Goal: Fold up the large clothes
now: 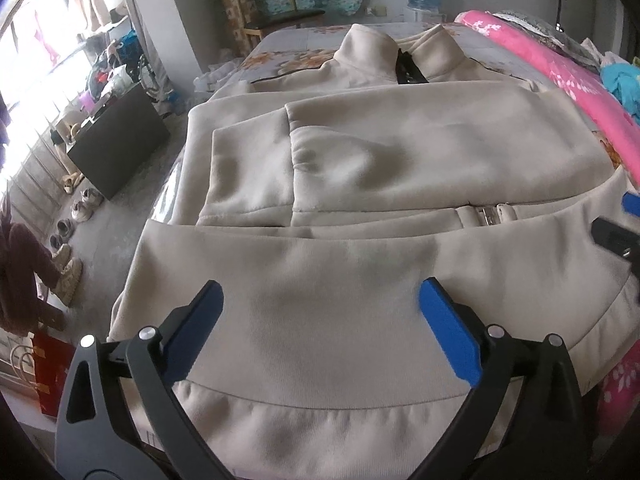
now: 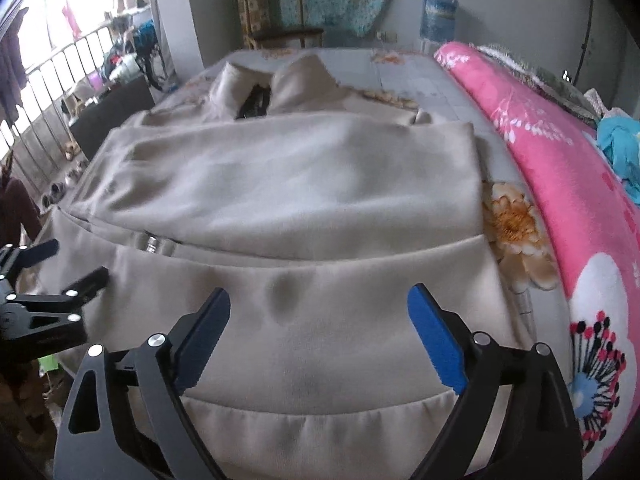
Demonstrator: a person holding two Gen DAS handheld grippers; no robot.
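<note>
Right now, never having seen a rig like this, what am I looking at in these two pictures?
No robot: a person holds a two-finger clamp in each hand, each carrying a fisheye camera looking along its blue-padded fingers. One picture comes from the left tool, the other from the right tool. Each tool also shows at the edge of the other's view. Both stand open, holding nothing, above the hem of a beige zip jacket. The jacket lies on a floral bedsheet, sleeves folded across its front, beside a rolled pink blanket.
</note>
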